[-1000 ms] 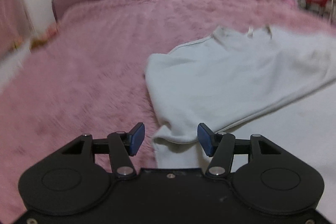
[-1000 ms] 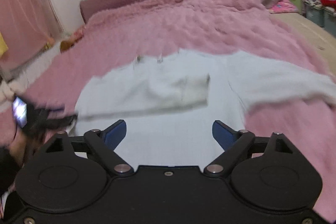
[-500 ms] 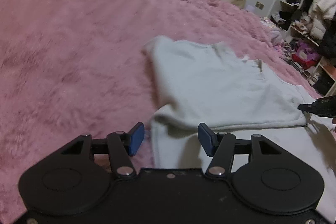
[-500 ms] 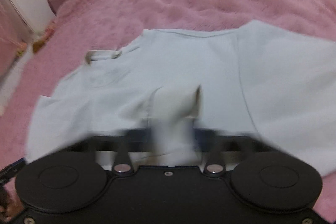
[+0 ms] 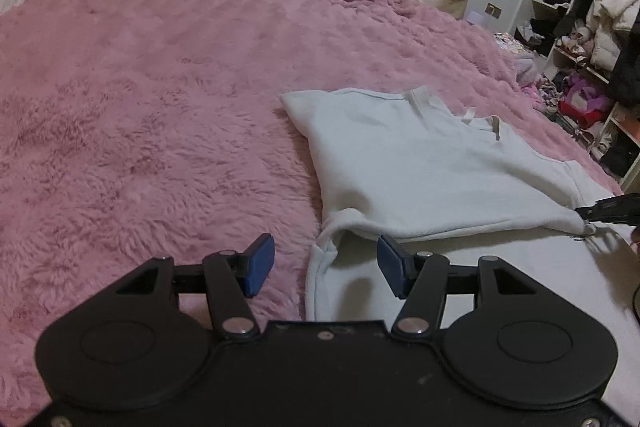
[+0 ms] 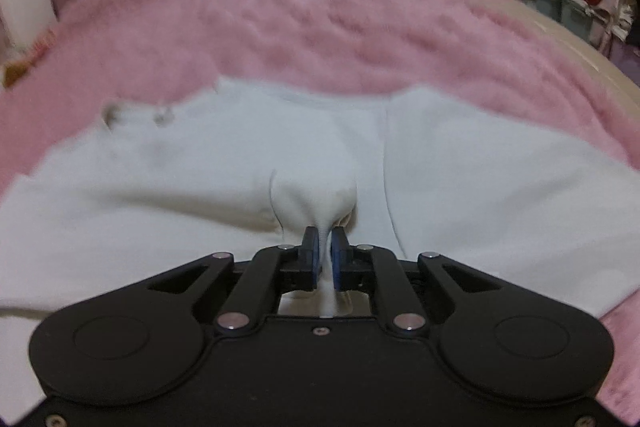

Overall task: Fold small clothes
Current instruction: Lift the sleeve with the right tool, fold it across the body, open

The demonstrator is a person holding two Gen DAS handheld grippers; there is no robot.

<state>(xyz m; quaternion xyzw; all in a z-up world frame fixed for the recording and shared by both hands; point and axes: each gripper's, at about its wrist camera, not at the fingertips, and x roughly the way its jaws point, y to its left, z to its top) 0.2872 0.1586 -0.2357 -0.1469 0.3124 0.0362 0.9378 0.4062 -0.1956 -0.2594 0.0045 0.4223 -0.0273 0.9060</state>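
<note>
White and soft, the small cotton shirt [image 5: 420, 167] lies partly folded on the fluffy pink blanket [image 5: 140, 107], its collar pointing toward the far pillows. The right gripper [image 6: 324, 255] pinches a bunched bit of it. The left gripper [image 5: 326, 261] has its fingers wide, right by the folded edge.

A home bedroom: pink fluffy blanket [image 5: 160, 115] on a bed, seemingly cluttered shelves [image 5: 580, 39].
</note>
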